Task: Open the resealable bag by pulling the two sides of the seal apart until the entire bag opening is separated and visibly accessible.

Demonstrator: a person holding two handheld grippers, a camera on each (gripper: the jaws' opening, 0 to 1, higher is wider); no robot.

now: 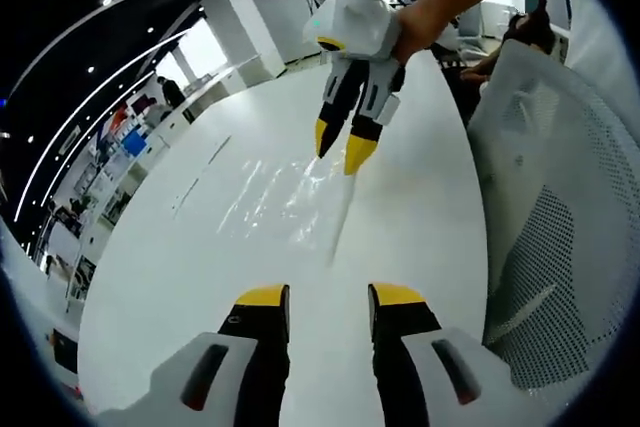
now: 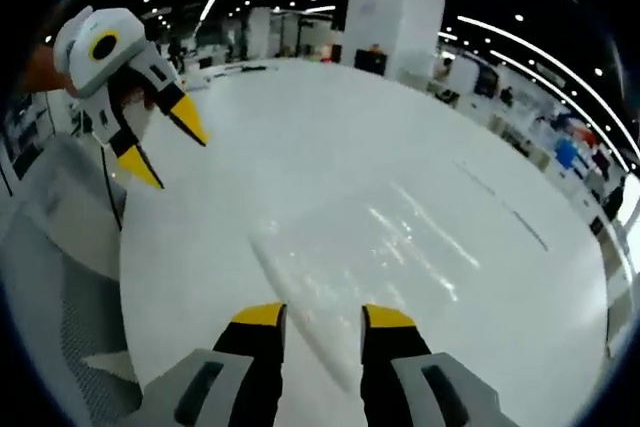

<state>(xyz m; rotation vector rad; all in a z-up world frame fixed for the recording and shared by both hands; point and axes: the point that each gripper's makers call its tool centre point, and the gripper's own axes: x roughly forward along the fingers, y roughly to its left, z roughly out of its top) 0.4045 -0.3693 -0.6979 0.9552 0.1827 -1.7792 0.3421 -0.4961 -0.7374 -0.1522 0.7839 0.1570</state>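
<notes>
Both our grippers hover with jaws parted and holding nothing: left gripper (image 1: 328, 299), right gripper (image 2: 324, 315) poised just over the clear resealable bag (image 2: 350, 257), which lies flat on the white table (image 2: 300, 127), ready to pinch opposite seal sides.

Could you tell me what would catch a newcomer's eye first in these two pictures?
Most striking are the yellow-tipped jaws: the right gripper hangs open over the clear resealable bag, which lies flat and glossy on the white table. The left gripper hovers open above the table's near-left edge. A white mesh chair stands beside the table.
</notes>
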